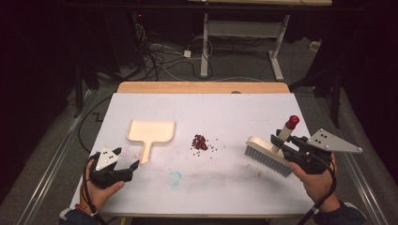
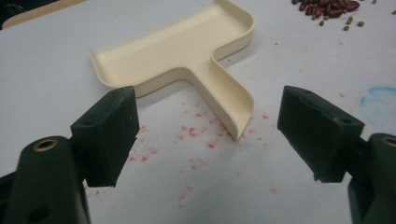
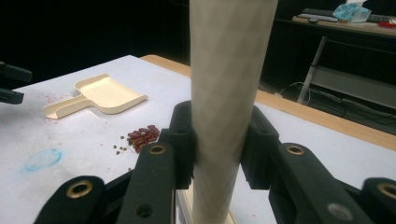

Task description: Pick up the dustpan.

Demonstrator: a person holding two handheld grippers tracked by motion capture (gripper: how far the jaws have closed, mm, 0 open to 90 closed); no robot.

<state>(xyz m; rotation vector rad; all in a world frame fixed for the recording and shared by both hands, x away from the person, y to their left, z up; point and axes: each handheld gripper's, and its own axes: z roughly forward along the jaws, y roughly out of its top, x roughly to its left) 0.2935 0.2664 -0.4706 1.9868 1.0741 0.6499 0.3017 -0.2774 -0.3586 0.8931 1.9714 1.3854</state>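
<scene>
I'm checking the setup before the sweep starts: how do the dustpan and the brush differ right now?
The dustpan lies flat on the table, untouched, ahead of the open left gripper; the brush is clamped by its handle in the right gripper. The dustpan is a shallow cream tray with a short handle; the brush has grey bristles and a red-tipped handle. They sit on opposite sides of the beans. Both are pale plastic.

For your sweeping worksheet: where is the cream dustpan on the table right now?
In the high view the dustpan lies flat, left of centre on the white table, left of the bean pile, its handle pointing at the open left hand-held gripper.
</scene>
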